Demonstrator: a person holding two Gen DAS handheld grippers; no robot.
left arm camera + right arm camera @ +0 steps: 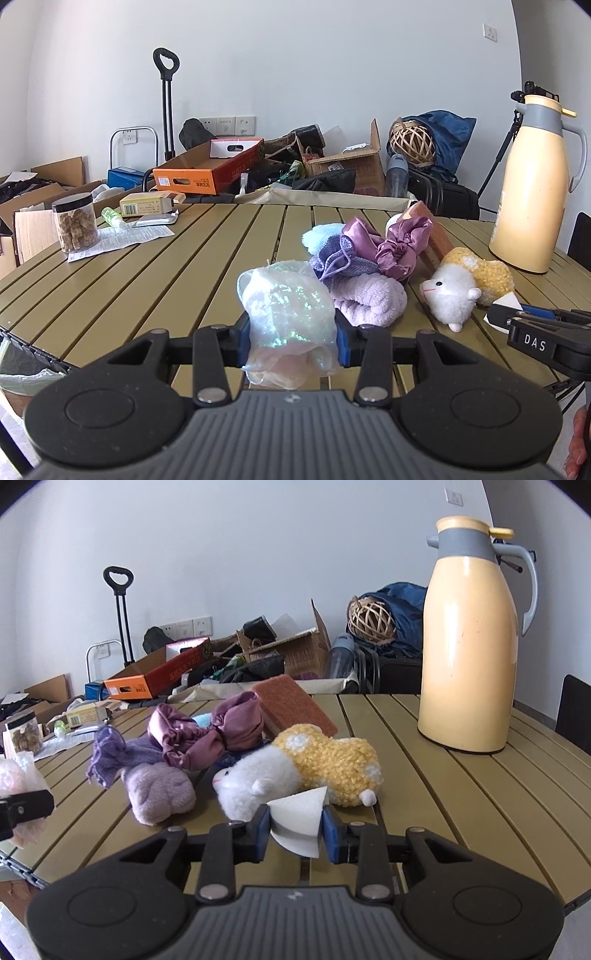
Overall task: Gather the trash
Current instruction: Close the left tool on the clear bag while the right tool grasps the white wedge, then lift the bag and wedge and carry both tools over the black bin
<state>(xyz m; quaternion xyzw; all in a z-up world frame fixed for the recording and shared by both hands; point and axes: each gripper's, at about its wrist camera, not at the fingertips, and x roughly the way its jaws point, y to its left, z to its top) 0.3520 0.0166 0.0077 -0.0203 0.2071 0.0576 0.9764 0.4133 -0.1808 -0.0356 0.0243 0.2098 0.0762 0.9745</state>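
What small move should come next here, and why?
Probably carry both pieces toward a bin. The left tool is shut on the iridescent plastic wrap and the right tool on the white foam piece, both at the slatted table's near edge.

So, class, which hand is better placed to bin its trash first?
Left, probably. The left tongs grip the plastic wrap near the table's left edge, with the lined bin just below; the right tongs, holding a white scrap, sit farther away.
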